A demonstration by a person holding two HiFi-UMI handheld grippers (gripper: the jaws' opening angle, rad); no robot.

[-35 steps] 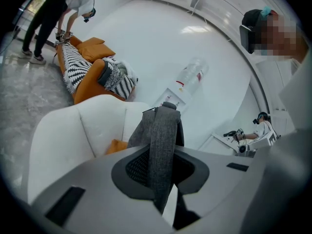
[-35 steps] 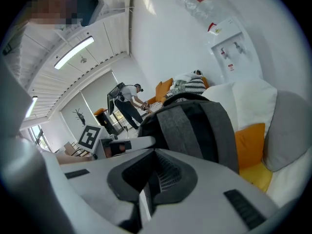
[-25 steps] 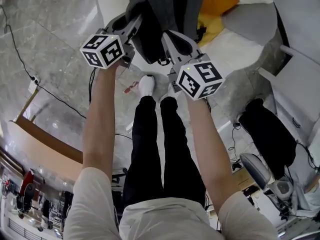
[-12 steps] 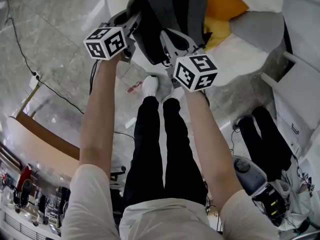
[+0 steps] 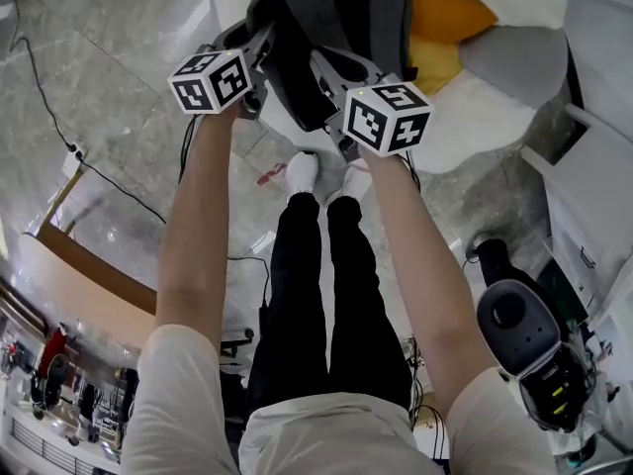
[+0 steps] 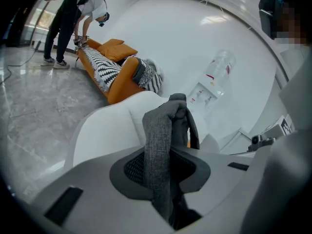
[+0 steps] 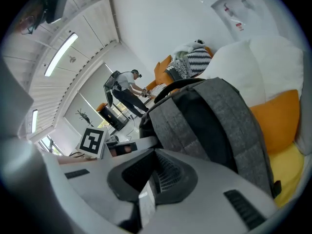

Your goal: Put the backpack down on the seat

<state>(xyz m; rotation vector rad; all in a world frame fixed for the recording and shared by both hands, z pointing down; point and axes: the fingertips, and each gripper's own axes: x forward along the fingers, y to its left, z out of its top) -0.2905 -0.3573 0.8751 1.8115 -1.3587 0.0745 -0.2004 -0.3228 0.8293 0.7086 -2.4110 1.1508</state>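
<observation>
A grey and black backpack (image 5: 331, 28) hangs at the top of the head view, over the white seat (image 5: 475, 127). My left gripper (image 5: 259, 46) is shut on a grey backpack strap (image 6: 158, 150) that runs up out of its jaws. The jaws have just been opening a little with the strap still between them. My right gripper (image 5: 331, 72) is shut on a thin pale strip (image 7: 146, 201) of the backpack, whose grey body (image 7: 214, 126) fills the view just ahead. Orange (image 5: 440, 8) and yellow (image 5: 435, 62) cushions lie on the seat behind the pack.
The person's legs and white shoes (image 5: 302, 171) stand below the pack on a marble floor with cables (image 5: 109, 191). A black device (image 5: 524, 334) sits at the lower right. An orange sofa (image 6: 117, 67), a bending person (image 6: 73, 18) and a water dispenser (image 6: 209, 82) are beyond.
Both grippers have carried the backpack lower and further out over the seat. The head view has shifted, and the black device at the right shows more fully.
</observation>
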